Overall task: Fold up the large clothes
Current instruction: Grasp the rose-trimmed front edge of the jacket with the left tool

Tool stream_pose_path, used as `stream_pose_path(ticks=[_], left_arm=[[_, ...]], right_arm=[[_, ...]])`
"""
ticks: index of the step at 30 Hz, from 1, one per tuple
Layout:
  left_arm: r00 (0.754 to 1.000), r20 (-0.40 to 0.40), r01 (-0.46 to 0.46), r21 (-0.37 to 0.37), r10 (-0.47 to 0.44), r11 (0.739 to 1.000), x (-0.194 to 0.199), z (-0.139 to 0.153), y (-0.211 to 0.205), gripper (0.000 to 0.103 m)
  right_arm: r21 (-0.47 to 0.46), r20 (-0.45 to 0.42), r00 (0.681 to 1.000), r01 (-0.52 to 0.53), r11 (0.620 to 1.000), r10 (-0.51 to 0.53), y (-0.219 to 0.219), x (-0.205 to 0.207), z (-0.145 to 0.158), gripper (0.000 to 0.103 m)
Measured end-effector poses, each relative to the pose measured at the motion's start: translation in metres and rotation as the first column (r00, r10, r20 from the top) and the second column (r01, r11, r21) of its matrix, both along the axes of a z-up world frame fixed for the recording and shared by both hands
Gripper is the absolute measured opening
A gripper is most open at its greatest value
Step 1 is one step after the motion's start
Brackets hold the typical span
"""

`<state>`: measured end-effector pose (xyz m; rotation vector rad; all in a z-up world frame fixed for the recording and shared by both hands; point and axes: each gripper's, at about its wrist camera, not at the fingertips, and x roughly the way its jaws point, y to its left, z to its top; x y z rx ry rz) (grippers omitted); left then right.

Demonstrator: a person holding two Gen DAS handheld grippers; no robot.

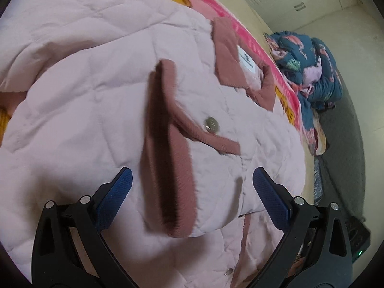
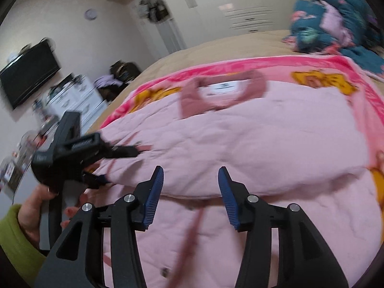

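We are folding a pale pink quilted jacket [image 1: 100, 100] that is lying across a pink cartoon blanket [image 2: 360, 76] on the bed, its collar [image 1: 230, 52] toward one o'clock in the left wrist view. A sleeve with a dusty-rose cuff [image 1: 168, 144] is lying folded over the body, so we are judging the sleeve-in step as roughly in hand.

Our left gripper [image 1: 192, 184] is hovering over that cuff with its jaws spread wide and nothing clamped. Our right gripper [image 2: 190, 184] is standing part open above a folded edge at the jacket's middle, also holding nothing, though blur is making any contact hard to read. At nine o'clock in the right view we are seeing the left hand [image 2: 36, 206] carrying its tool.

Next, we are probably needing both grippers to pinch an edge and carry it across evenly. A crumpled teal quilt [image 1: 309, 69] is sitting at two o'clock, clear of the jacket; the thick quilting may be resisting a flat crease.
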<state>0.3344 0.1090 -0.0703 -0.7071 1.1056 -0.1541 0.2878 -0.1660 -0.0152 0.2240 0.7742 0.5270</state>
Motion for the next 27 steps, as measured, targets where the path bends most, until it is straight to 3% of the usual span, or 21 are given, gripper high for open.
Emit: stream_pose_path(ticks=[1, 2, 4, 5, 8, 15, 18, 21, 27], left_arm=[[1.000, 0.012, 0.017, -0.011, -0.017, 1.000, 0.000, 0.001, -0.002, 0.070], [0.999, 0.020, 0.030, -0.015, -0.029, 0.999, 0.000, 0.002, -0.005, 0.051], [0.998, 0.038, 0.043, 0.041, -0.044, 0.998, 0.000, 0.006, -0.011, 0.038], [0.997, 0.057, 0.049, 0.072, -0.053, 0.996, -0.001, 0.010, -0.014, 0.026], [0.990, 0.115, 0.069, 0.119, -0.082, 0.990, -0.001, 0.028, -0.020, 0.013], [0.942, 0.313, 0.042, 0.242, -0.119, 0.969, 0.007, 0.118, -0.011, 0.009], [0.922, 0.358, 0.027, 0.312, -0.144, 0.950, 0.010, 0.137, -0.012, 0.009], [0.936, 0.313, 0.036, 0.369, -0.161, 0.929, 0.016, 0.115, -0.010, 0.009], [0.977, 0.170, 0.051, 0.403, -0.129, 0.914, 0.024, 0.044, 0.006, 0.010]], right_arm=[[0.004, -0.002, 1.000, 0.029, 1.000, -0.029, -0.012, 0.000, 0.000, 0.046], [0.008, -0.003, 0.999, 0.050, 0.999, -0.050, -0.020, -0.001, 0.001, 0.047], [0.016, -0.009, 0.994, 0.107, 0.994, -0.107, -0.041, -0.003, 0.000, 0.047], [0.019, -0.011, 0.992, 0.127, 0.992, -0.126, -0.049, -0.004, 0.001, 0.047], [0.038, -0.018, 0.981, 0.192, 0.981, -0.192, -0.073, -0.012, 0.000, 0.047], [0.063, -0.058, 0.958, 0.283, 0.957, -0.279, -0.110, -0.020, -0.005, 0.048], [0.050, -0.054, 0.955, 0.295, 0.954, -0.292, -0.115, -0.018, -0.004, 0.049], [0.019, -0.041, 0.954, 0.299, 0.954, -0.298, -0.113, -0.014, -0.002, 0.050], [-0.050, -0.012, 0.961, 0.274, 0.960, -0.275, -0.096, 0.000, 0.001, 0.053]])
